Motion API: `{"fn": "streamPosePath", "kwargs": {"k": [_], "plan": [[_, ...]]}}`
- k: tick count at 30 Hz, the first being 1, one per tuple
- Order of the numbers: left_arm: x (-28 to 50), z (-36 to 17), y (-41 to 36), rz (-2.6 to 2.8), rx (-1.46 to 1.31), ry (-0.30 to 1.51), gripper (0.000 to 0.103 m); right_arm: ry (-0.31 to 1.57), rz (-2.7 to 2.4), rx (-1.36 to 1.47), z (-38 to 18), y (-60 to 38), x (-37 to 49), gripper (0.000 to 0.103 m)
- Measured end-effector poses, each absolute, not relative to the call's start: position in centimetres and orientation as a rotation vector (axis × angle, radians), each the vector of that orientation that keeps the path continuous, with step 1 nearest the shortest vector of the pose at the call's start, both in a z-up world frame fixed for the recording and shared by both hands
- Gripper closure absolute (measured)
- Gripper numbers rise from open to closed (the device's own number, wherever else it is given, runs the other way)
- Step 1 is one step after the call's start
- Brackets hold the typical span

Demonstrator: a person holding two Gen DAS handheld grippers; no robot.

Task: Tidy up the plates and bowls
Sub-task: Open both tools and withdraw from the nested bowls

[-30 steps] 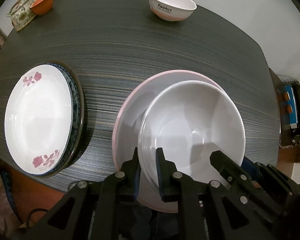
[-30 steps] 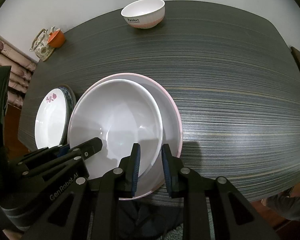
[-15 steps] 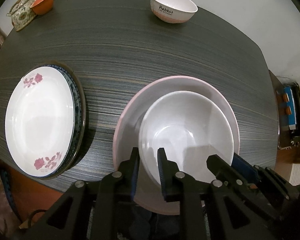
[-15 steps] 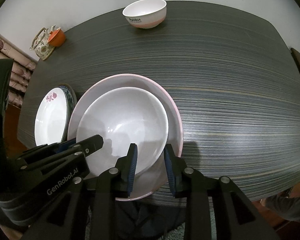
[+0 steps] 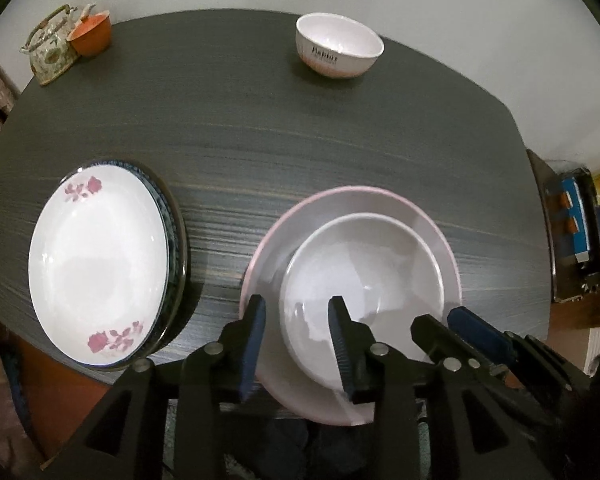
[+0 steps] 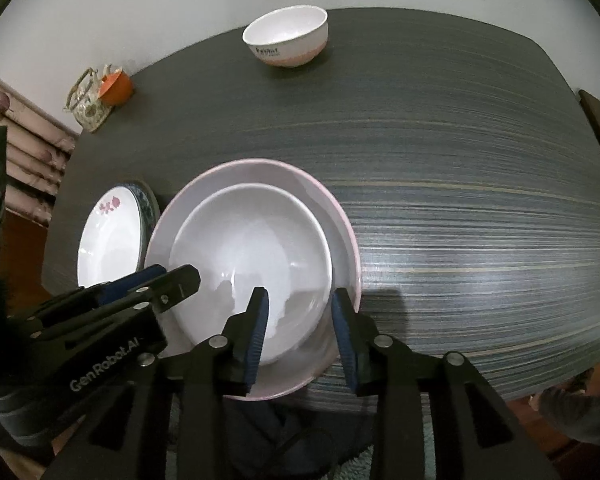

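Both grippers, left (image 5: 298, 336) and right (image 6: 300, 330), are spread apart, holding nothing, straddling the white bowl's (image 5: 364, 280) rim inside the pink plate (image 5: 380, 200).

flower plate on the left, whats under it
A dark blue-patterned plate lies under the flower plate; only its rim shows. Its middle is covered, and anything beneath it is hidden.

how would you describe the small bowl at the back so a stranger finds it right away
On the dark striped wooden table, look to the far edge by the white wall. The small white ceramic bowl with a pink base stands there alone, the only dish bearing dark printed lettering.
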State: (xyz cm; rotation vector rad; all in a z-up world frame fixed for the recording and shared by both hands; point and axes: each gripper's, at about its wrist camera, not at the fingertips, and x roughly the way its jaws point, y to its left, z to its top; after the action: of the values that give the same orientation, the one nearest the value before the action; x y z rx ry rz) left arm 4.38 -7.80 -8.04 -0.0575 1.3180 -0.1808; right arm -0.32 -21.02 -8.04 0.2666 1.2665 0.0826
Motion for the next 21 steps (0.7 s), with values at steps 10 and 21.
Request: {"fn": "streamPosePath", "kwargs": {"k": [10, 21], "plan": [[3.1, -6.3, -6.8, -0.189, -0.058, 1.226, 0.068, 1.188, 0.063, 0.238, -6.5, -21.4, -0.5, 0.061], [4.5, -5.9, -6.5, -0.134, -0.024, 1.205, 0.067, 1.15, 0.05, 0.254, -5.8, -22.5, 0.3, 0.06]]}}
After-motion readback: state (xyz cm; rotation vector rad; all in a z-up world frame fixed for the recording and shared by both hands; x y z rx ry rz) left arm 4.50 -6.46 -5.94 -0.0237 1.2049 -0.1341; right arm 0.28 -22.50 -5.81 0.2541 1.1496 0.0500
